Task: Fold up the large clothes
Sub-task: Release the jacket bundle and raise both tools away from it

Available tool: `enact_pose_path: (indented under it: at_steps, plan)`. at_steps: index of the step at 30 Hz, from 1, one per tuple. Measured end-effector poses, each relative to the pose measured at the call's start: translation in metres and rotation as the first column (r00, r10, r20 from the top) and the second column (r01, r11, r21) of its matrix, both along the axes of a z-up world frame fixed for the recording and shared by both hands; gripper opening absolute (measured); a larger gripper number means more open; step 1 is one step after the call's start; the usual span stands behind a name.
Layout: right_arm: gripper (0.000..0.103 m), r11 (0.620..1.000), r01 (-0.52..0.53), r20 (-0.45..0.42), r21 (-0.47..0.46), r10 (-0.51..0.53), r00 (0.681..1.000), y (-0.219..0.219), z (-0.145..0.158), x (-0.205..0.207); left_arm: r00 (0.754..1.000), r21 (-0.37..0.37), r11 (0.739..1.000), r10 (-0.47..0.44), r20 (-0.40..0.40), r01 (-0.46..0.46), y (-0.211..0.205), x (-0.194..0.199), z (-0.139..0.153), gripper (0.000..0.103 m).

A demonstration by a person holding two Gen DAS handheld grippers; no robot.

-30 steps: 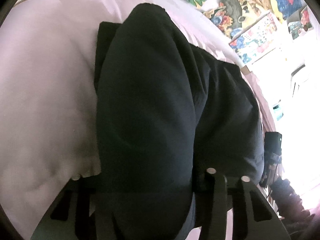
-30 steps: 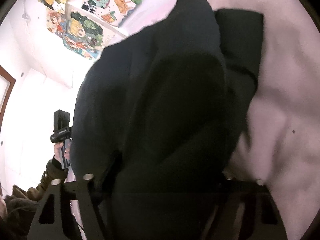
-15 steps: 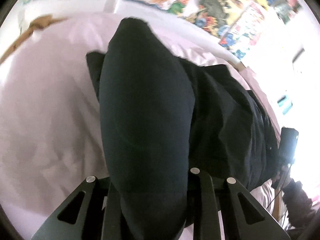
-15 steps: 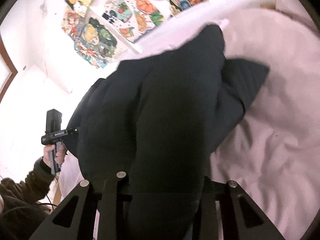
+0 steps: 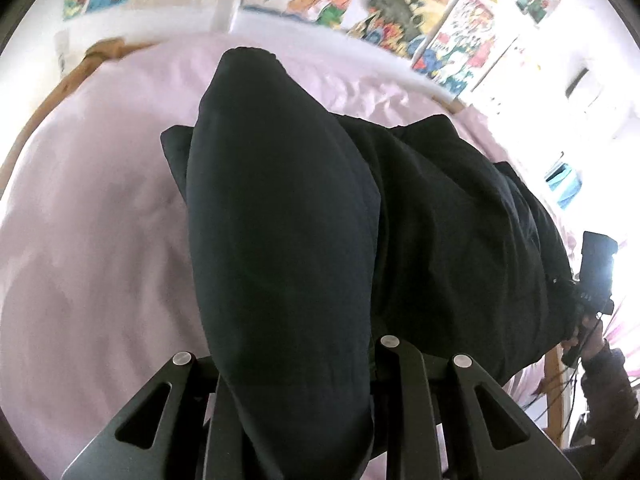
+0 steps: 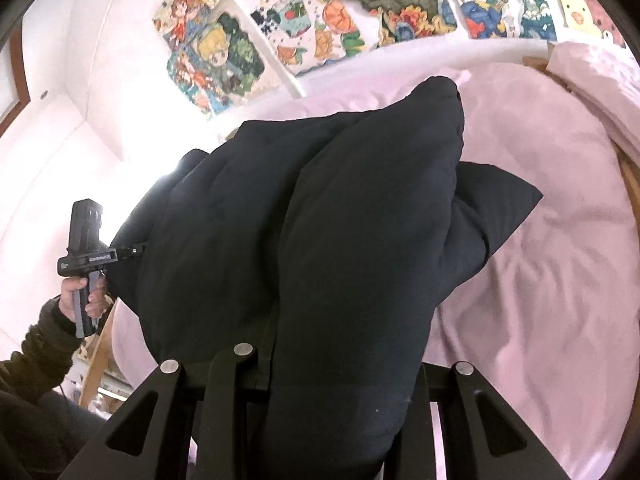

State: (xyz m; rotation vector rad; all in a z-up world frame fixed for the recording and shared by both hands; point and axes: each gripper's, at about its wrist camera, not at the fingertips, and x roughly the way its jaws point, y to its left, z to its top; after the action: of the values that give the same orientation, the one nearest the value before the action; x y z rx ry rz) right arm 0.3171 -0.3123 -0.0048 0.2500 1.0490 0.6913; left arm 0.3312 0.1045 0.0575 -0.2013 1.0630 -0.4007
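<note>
Two handheld claws are lifting one large dark garment (image 5: 280, 220) off a bed covered by a pale pink sheet (image 5: 92, 240). In the left wrist view, the left claw (image 5: 296, 364) sits at 6 o'clock, clenched on a thick bunched fold of the dark cloth, which rises from between its fingers toward 12 o'clock; the rest of the garment spreads toward 3 o'clock, its far part resting on the sheet. In the right wrist view, the right claw (image 6: 332, 364) at 6 o'clock is likewise clenched on a fold of the same garment, with a pointed corner of cloth lying on the sheet at 3 o'clock. Both claws' jaws have just been closing, with cloth between them. Each view shows the person's other hand with its claw at the edge: at 4 o'clock in the left view, at 8 o'clock in the right. Colourful posters (image 6: 360, 8) line the wall beyond the bed. The step in hand looks like raising the gripped edge to begin a fold. Next, the two claws would probably need to carry that edge together, level and taut, over the resting part and lay it down squarely.
</note>
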Motion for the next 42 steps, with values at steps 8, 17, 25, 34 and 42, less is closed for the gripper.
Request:
enact_pose_path:
  at_steps: [8, 17, 25, 34, 42]
  plan:
    - [0.031, 1.000, 0.014, -0.109, 0.007, -0.013, 0.994, 0.010, -0.043, 0.005, 0.999, 0.019, 0.999, 0.035, -0.037, -0.034, 0.002, -0.010, -0.024, 0.020]
    - [0.079, 0.985, 0.101, -0.162, -0.138, -0.123, 0.979, -0.001, -0.061, 0.003, 0.989, 0.046, 0.992, 0.125, -0.078, -0.122, 0.008, -0.001, -0.039, 0.045]
    - [0.103, 0.923, 0.217, -0.039, -0.317, -0.241, 0.970, -0.006, -0.044, -0.018, 0.964, 0.169, 0.949, 0.262, 0.036, -0.265, 0.012, -0.020, -0.033, 0.089]
    - [0.103, 0.848, 0.450, 0.100, -0.279, -0.440, 0.892, -0.011, -0.029, -0.066, 0.932, 0.224, 0.917, 0.280, 0.230, -0.331, -0.002, -0.071, -0.009, 0.101]
    - [0.103, 0.824, 0.476, 0.273, -0.306, -0.403, 0.873, 0.021, -0.003, -0.109, 0.914, 0.255, 0.920, 0.195, 0.356, -0.296, -0.039, -0.126, -0.003, 0.101]
